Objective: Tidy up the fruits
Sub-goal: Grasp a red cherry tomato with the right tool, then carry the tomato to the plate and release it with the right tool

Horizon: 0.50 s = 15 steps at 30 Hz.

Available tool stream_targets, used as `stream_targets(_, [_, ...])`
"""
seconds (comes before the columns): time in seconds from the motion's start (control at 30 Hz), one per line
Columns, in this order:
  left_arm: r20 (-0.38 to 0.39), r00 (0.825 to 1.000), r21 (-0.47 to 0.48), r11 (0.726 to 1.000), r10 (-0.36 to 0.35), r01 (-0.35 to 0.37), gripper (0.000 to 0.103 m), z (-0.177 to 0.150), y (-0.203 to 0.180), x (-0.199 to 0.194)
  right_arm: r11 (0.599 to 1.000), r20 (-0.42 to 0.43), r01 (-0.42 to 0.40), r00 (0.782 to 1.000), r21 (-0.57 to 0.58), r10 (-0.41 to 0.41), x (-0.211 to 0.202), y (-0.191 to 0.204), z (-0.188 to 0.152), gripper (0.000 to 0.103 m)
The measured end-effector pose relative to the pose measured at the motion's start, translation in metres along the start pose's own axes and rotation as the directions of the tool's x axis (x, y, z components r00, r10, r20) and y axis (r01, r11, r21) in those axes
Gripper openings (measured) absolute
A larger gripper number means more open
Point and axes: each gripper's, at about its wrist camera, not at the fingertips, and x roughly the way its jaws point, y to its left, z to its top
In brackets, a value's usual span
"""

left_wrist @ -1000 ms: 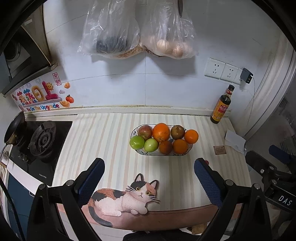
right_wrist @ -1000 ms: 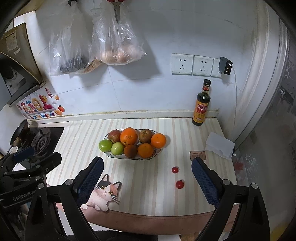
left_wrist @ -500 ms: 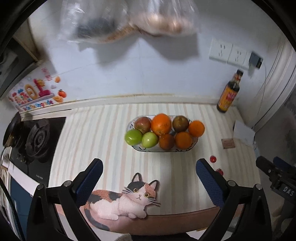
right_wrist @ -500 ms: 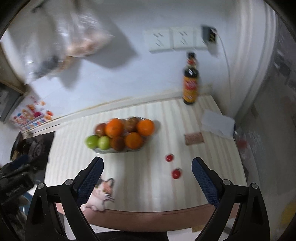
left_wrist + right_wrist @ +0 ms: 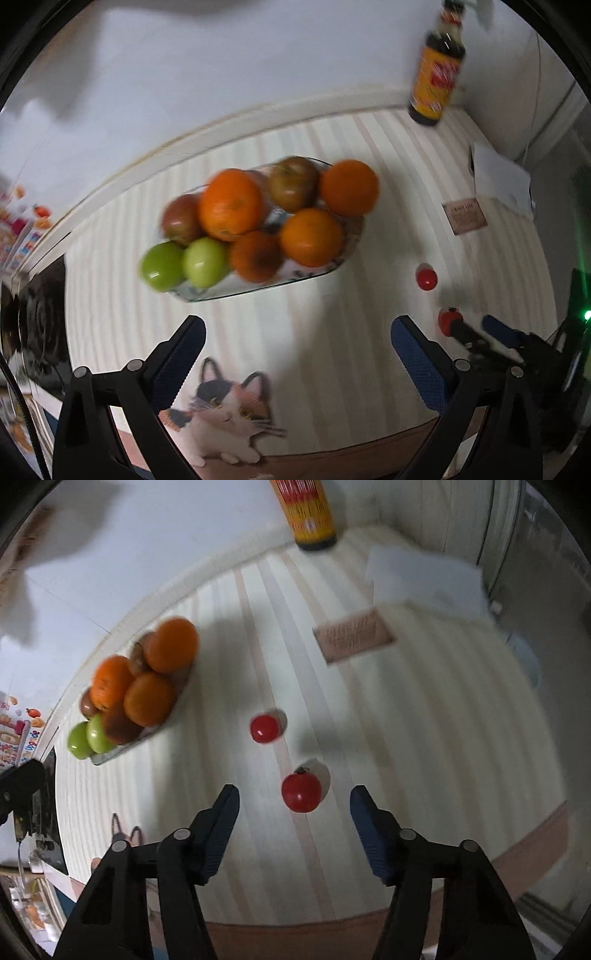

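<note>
Right of the fruit bowl [image 5: 110, 755], right claw [image 5: 293, 808] is hovering spread around nearer tomato [image 5: 301, 792]; left claw [image 5: 295, 354] spread, idle. Off-centre closing could roll it away.

Three oranges [image 5: 231, 206], two green apples [image 5: 162, 266], two reddish-brown apples [image 5: 293, 181] and one dark brownish fruit [image 5: 255, 255] sit mid-frame in one bowl [image 5: 347, 243]; two small red tomatoes [image 5: 301, 792] lie lower centre; one bottle [image 5: 436, 77] upper right
</note>
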Motion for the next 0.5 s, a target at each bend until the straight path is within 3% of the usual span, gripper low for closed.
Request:
stream_targets(0.1, [-0.041, 0.999, 0.020, 0.999, -0.025, 0.026, 0.103, 0.013, -0.012, 0.017, 1.000, -0.006, 0.010, 1.000, -0.006, -0.010, 0.021, 0.000, 0.000, 0.055])
stream_targets(0.23, [-0.095, 0.993, 0.047, 0.997, -0.064, 0.069, 0.103, 0.028, -0.030, 0.041, 1.000, -0.024, 0.010, 1.000, -0.008, -0.010, 0.041, -0.003, 0.000, 0.034])
stream_targets(0.5, [-0.172, 0.976, 0.150, 0.976, -0.131, 0.157, 0.100, 0.038, -0.078, 0.077, 0.997, 0.029, 0.051, 0.998, 0.066, -0.053, 0.020, -0.037, -0.008, 0.034])
